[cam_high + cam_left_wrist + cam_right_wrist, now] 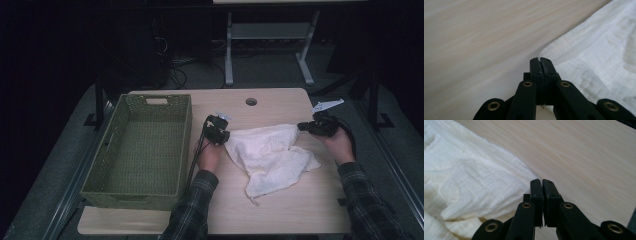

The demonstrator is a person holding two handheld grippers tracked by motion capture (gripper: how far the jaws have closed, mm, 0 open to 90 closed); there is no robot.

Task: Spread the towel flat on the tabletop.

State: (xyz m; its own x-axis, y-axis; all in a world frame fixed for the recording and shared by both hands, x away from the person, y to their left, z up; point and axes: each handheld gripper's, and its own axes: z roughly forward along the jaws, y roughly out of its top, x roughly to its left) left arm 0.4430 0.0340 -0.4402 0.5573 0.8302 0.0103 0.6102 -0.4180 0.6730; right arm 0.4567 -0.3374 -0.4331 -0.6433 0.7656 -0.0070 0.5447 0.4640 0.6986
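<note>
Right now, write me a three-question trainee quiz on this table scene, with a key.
1. True or false: the white cloth lies inside the green basket.
2. The left gripper is: A) shut on a corner of the cloth, B) wide open above the basket, C) resting on the table far from the cloth.
3. Fill in: the right gripper holds the cloth at its ____ corner as the high view shows it.

Key: 1 false, the cloth lies on the table beside the basket. 2 A. 3 upper right; its jaws are pressed together on the edge.
</note>
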